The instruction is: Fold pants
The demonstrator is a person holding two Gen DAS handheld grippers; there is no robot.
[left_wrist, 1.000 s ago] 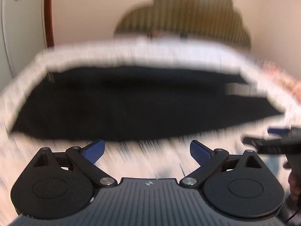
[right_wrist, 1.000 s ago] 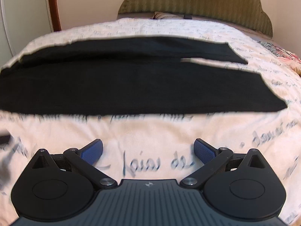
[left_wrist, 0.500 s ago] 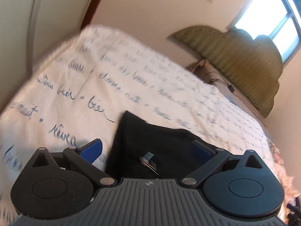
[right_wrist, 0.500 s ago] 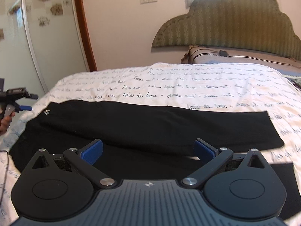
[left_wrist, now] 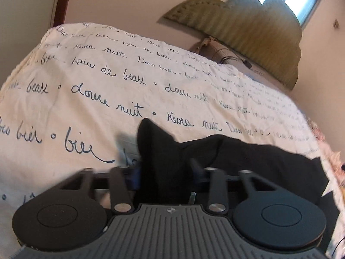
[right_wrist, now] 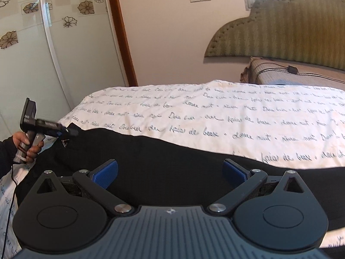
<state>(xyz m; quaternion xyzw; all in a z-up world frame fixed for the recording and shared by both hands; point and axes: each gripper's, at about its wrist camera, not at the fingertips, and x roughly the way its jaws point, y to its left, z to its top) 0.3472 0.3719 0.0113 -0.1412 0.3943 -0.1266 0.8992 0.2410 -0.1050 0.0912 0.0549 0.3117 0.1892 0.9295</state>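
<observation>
My left gripper (left_wrist: 165, 172) has just been closing, and its jaws now pinch a corner of the pants (right_wrist: 172, 172) near the bed's (left_wrist: 86, 99) left edge, so the fold can start. My right gripper (right_wrist: 170, 173) hangs wide and empty over the pants' middle.

Bedspread (left_wrist: 90, 99): script "douce nuit", "de beaux", "bien". Left tongs (right_wrist: 72, 130): "OAS".

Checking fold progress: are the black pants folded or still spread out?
Mostly spread: the pants lie long across the bedspread; only one corner bunches up between the left gripper fingers.
</observation>
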